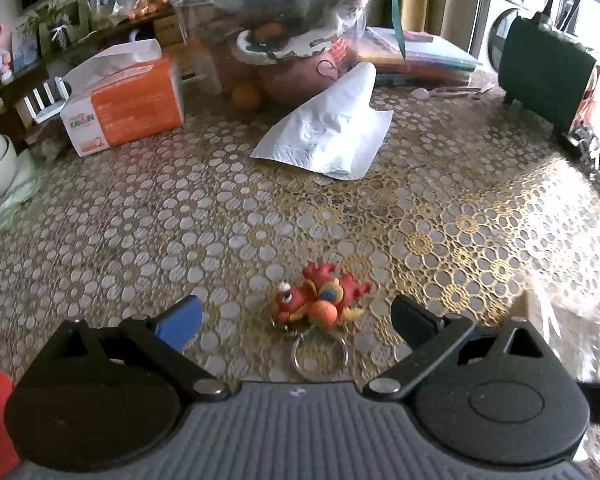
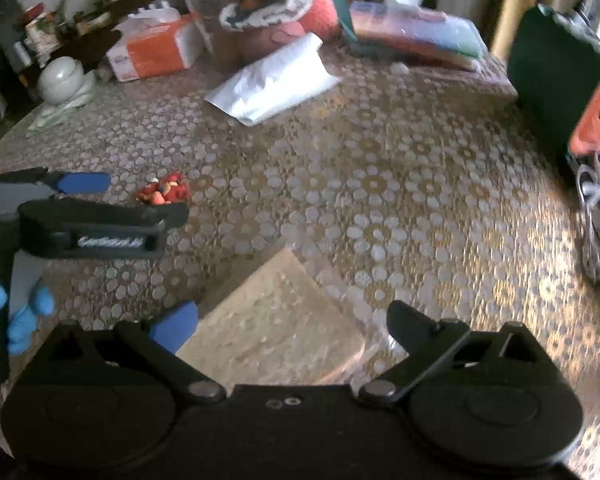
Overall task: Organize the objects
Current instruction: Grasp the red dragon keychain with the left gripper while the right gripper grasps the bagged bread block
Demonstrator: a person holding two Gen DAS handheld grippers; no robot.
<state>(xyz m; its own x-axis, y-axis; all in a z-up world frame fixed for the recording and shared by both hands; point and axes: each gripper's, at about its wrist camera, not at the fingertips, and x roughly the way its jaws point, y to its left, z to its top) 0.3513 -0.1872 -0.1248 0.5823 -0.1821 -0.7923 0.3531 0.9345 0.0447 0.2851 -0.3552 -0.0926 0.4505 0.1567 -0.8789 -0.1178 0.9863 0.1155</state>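
The left gripper [image 1: 296,318] fills the bottom of its own view, fingers spread wide apart with nothing between them. In the right wrist view it reaches in from the left edge, held by a blue-gloved hand [image 2: 18,312] at lower left. The right gripper [image 2: 292,322] sits at bottom centre, also spread wide.

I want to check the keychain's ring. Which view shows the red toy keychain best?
The left wrist view: the keychain lies close and sharp between the open left gripper, ring visible. The right wrist view shows it small and blurred.
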